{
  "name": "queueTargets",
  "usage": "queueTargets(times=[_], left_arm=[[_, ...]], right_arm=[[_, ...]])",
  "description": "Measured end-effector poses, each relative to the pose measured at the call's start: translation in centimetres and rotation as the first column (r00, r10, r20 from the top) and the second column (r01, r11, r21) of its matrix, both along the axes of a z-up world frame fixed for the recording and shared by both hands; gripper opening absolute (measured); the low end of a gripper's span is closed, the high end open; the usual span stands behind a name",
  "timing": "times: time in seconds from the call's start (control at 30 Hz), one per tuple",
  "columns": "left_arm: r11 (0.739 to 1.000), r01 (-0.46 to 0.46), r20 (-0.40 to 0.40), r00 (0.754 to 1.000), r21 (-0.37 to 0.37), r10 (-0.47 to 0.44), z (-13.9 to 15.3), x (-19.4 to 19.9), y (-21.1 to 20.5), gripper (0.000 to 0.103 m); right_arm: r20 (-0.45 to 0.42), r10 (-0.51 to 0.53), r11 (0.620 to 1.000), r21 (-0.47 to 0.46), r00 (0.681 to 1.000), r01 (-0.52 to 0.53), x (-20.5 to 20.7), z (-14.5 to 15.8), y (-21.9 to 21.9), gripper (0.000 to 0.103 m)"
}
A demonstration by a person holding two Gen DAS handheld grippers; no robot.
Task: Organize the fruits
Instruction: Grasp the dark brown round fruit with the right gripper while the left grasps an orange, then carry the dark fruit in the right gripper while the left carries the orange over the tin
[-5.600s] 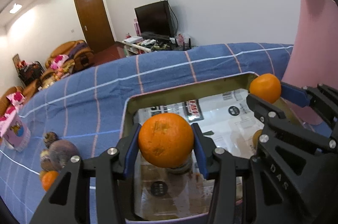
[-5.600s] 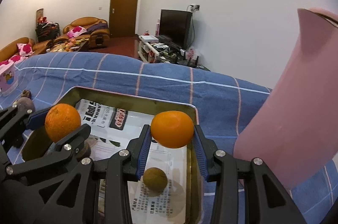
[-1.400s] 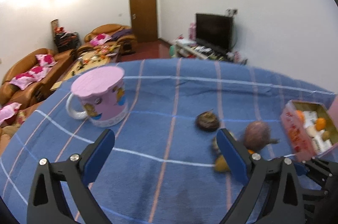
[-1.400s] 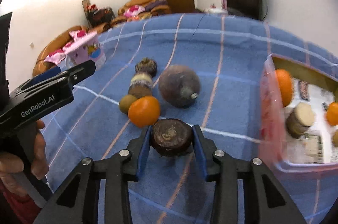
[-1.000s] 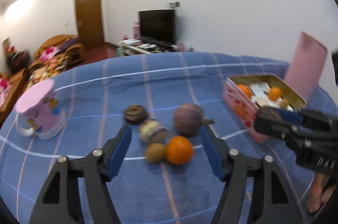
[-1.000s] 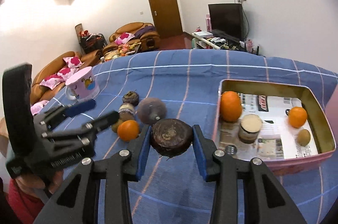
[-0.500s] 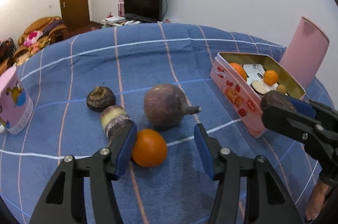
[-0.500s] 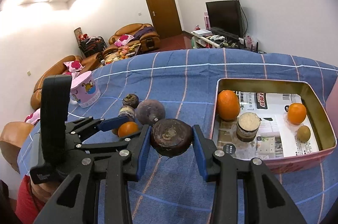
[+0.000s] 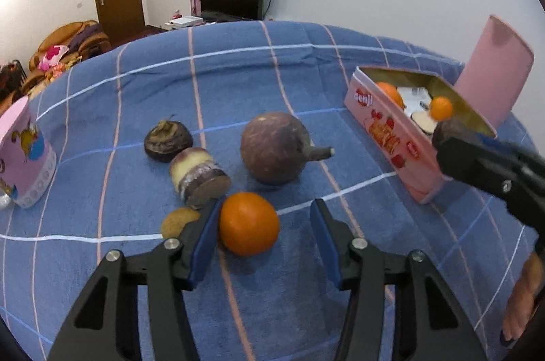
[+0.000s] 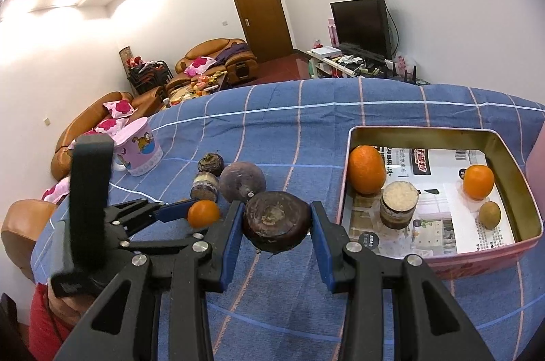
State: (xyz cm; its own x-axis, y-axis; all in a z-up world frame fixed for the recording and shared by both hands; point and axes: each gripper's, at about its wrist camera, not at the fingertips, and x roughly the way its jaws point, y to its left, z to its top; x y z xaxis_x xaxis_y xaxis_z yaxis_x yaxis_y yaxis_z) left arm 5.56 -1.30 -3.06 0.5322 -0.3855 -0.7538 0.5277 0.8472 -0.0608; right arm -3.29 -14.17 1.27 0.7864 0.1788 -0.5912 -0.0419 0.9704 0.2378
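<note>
1. Between the blue pads of the left tongs [image 9: 264,236] sits the loose orange [image 9: 248,223], resting on the blue checked cloth [image 9: 238,81]. The jaws are closing; the left pad is at the fruit's side, the right pad stands clear, so there is no grip yet.
2. Recommendation: shift the tongs slightly left to centre the fruit, so both pads meet its widest line together and it is not pushed sideways.
3. Hazard: a small brown fruit [image 9: 177,219] and a cut purple-skinned piece [image 9: 199,173] lie just beside the left pad; keep that pad off them.
4. Right tongs [image 10: 276,226] are pinching a dark round root [image 10: 276,221], held above the cloth just left of the pink tin [image 10: 477,262].
5. Tin holds two oranges, a cut piece and a brown fruit; its near middle looks free for both loads.
</note>
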Motion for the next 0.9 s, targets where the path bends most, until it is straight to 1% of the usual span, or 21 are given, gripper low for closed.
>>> queueTargets(times=[0.03, 0.07, 0.1, 0.13, 0.17, 0.2, 0.33, 0.4, 0.47, 0.53, 0.6, 0.73, 0.83, 0.9], left_arm=[[1.0, 0.0, -0.002, 1.0, -0.002, 0.0, 0.0, 0.0, 0.0, 0.053], [1.0, -0.003, -0.004, 1.0, -0.004, 0.003, 0.0, 0.0, 0.1, 0.049], [1.0, -0.011, -0.012, 1.0, -0.006, 0.011, -0.1, 0.2, 0.3, 0.035], [1.0, -0.02, -0.038, 0.999, -0.023, 0.019, -0.2, 0.4, 0.7, 0.034], [0.999, -0.02, -0.049, 0.999, -0.04, 0.018, -0.2, 0.5, 1.1, 0.034], [0.999, -0.014, -0.052, 0.999, -0.041, 0.012, -0.2, 0.4, 1.2, 0.034], [1.0, -0.004, -0.02, 1.0, 0.007, 0.004, -0.3, -0.4, 0.8, 0.034], [1.0, -0.007, -0.014, 1.0, 0.016, 0.007, -0.3, -0.4, 0.6, 0.034], [1.0, -0.018, -0.009, 1.0, 0.014, 0.018, -0.2, -0.4, 0.6, 0.034], [0.999, -0.048, 0.027, 0.999, 0.018, 0.047, 0.2, -0.8, 0.8, 0.034], [0.997, -0.075, 0.075, 0.994, -0.01, 0.075, 1.0, -1.3, 1.3, 0.034], [0.984, -0.157, 0.165, 0.972, -0.083, 0.169, 2.6, -2.2, 1.9, 0.034], [0.971, -0.201, 0.172, 0.96, -0.128, 0.221, 3.0, -2.4, 2.1, 0.034], [0.961, -0.241, 0.174, 0.949, -0.139, 0.263, 3.0, -2.6, 2.0, 0.034]], right_arm=[[0.0, -0.001, 1.0, 0.001, 1.0, 0.001, 0.0, 0.0, -0.1, 0.041], [0.0, -0.002, 1.0, 0.001, 1.0, 0.002, 0.0, 0.0, 0.0, 0.041], [-0.002, -0.004, 1.0, 0.001, 1.0, 0.004, 0.0, 0.0, -0.1, 0.041], [-0.004, -0.005, 1.0, 0.003, 1.0, 0.005, 0.0, 0.0, -0.1, 0.041], [-0.006, -0.006, 1.0, 0.004, 1.0, 0.006, 0.0, 0.0, -0.1, 0.041], [-0.006, -0.007, 1.0, 0.005, 1.0, 0.007, 0.0, 0.0, -0.2, 0.041], [0.001, -0.018, 1.0, 0.003, 1.0, 0.018, 0.0, 0.1, -0.5, 0.041], [0.006, -0.022, 1.0, 0.003, 1.0, 0.022, 0.0, 0.2, -0.6, 0.041], [0.017, -0.023, 1.0, 0.002, 1.0, 0.023, 0.0, 0.2, -0.6, 0.041], [0.03, -0.019, 1.0, 0.008, 0.999, 0.019, -0.1, 0.3, -0.7, 0.041], [0.047, -0.012, 1.0, 0.012, 0.999, 0.011, -0.1, 0.3, -0.6, 0.041], [0.078, 0.025, 0.999, 0.029, 0.997, -0.027, -0.4, 0.5, -0.5, 0.041], [0.102, 0.035, 0.999, 0.031, 0.994, -0.039, -0.6, 0.8, -0.5, 0.041], [0.108, 0.029, 0.999, 0.025, 0.994, -0.032, -0.8, 0.9, -0.6, 0.041]])
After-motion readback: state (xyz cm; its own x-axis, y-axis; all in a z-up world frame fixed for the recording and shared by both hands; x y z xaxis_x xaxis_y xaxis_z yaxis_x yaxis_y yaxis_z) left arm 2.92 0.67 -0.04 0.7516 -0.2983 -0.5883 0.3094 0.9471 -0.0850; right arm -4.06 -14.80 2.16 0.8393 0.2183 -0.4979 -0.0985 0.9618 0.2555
